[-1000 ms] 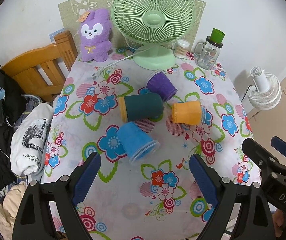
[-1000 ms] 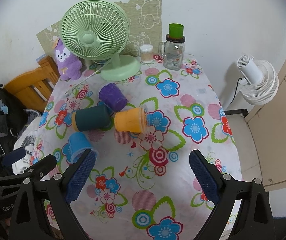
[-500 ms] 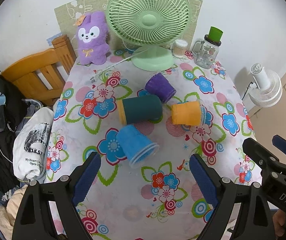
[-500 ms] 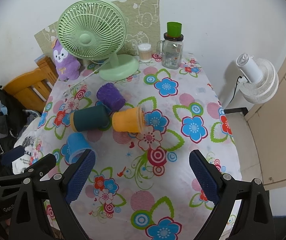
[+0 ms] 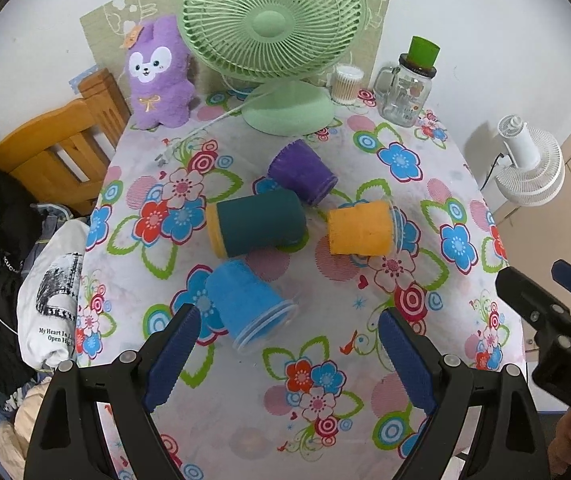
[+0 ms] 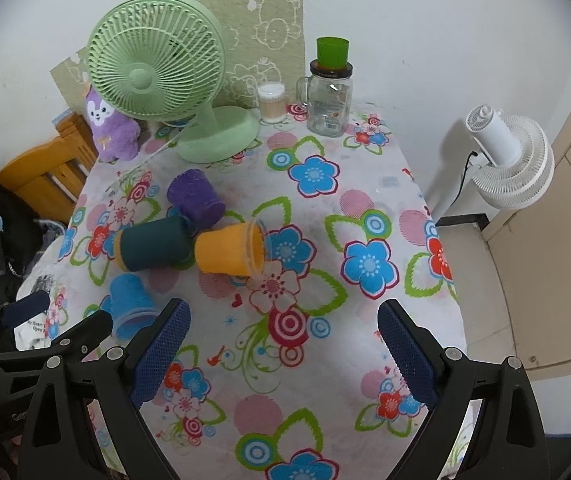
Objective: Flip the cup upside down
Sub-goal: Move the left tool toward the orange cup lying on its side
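Far left, off the surface edge: a wooden chair (image 5: 51, 152) with dark clothing and a white printed shirt (image 5: 51, 304) heaped beside it.

Left gripper (image 5: 285, 344) hovers over the near part of the floral-cloth surface (image 5: 325, 368), jaws spread wide, holding nothing. The blue cup (image 5: 247, 306) lies on its side just ahead of the left jaw, rim toward the camera, not touched by either jaw.

4 cups lie tipped over mid-surface. Behind the blue one, the dark teal cup (image 5: 257, 224) with a yellow end lies on its side, yellow end pointing left. The purple cup (image 5: 303, 172) lies just behind it, touching or nearly so. To the right, the orange cup (image 5: 359, 230) lies on its side, clear rim pointing right; in the right wrist view its base sits close against the teal cup.

Back row, left to right: purple plush rabbit (image 5: 157, 76), green desk fan (image 5: 273, 20), small cotton-swab jar (image 5: 347, 84), glass mug jar with green cap (image 5: 407, 88).

Right gripper (image 6: 283, 348) hovers over the near right part of the surface, jaws spread wide, empty, well apart from the cups.

Beyond the right edge: a white fan (image 6: 513, 156) by the wall.
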